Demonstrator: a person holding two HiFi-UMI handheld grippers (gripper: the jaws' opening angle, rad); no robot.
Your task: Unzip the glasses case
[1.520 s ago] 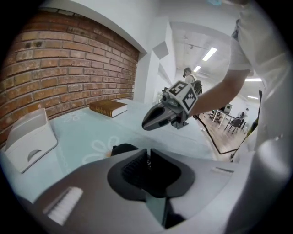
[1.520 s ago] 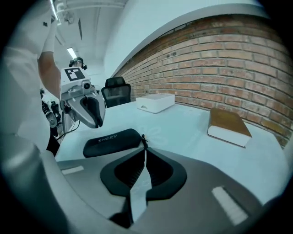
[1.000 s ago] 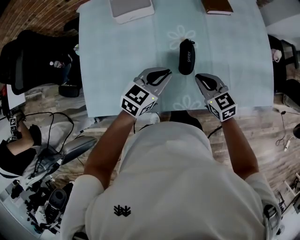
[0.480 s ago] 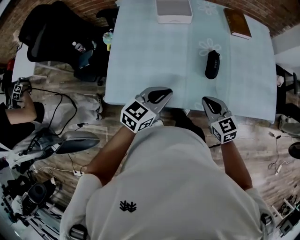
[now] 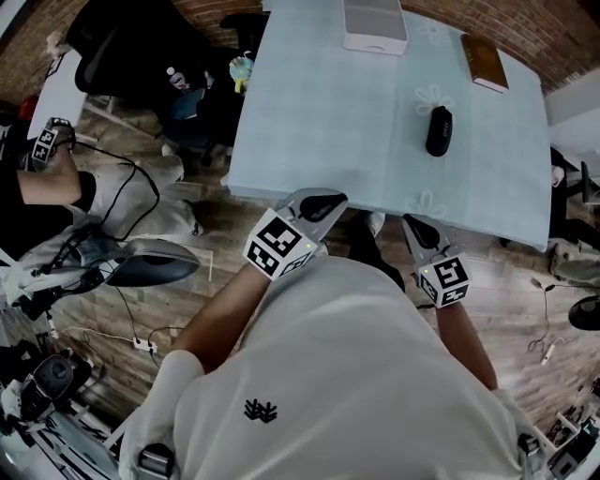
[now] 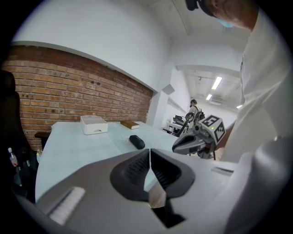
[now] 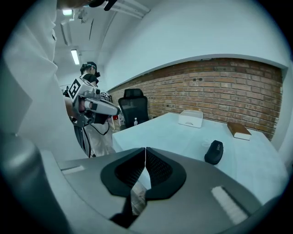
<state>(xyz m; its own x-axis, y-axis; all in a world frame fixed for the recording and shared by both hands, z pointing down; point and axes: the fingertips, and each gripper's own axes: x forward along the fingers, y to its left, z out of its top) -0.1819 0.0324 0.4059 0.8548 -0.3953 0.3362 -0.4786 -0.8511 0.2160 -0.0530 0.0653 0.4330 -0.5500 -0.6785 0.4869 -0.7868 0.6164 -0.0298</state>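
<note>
Two grippers: left gripper (image 5: 336,200), right gripper (image 5: 411,223). One table (image 5: 309,112). One glasses case (image 5: 439,130). One white box (image 5: 374,23). One book (image 5: 484,62), probably.

The light is even and fairly bright, soft rather than hard. In the left gripper view, ceiling strip lights (image 6: 216,83) glow far beyond the left tool (image 6: 149,151), slightly blown out. In the right gripper view a strip light (image 7: 74,56) shines above and left of the right tool (image 7: 145,150). The pale table (image 5: 319,122) ahead of both tools shows no glare. Both gripper views are round fisheye pictures with black corners. Straight lines bow, and the tool bodies nearest the lens look soft. The head view bends at its edges.
</note>
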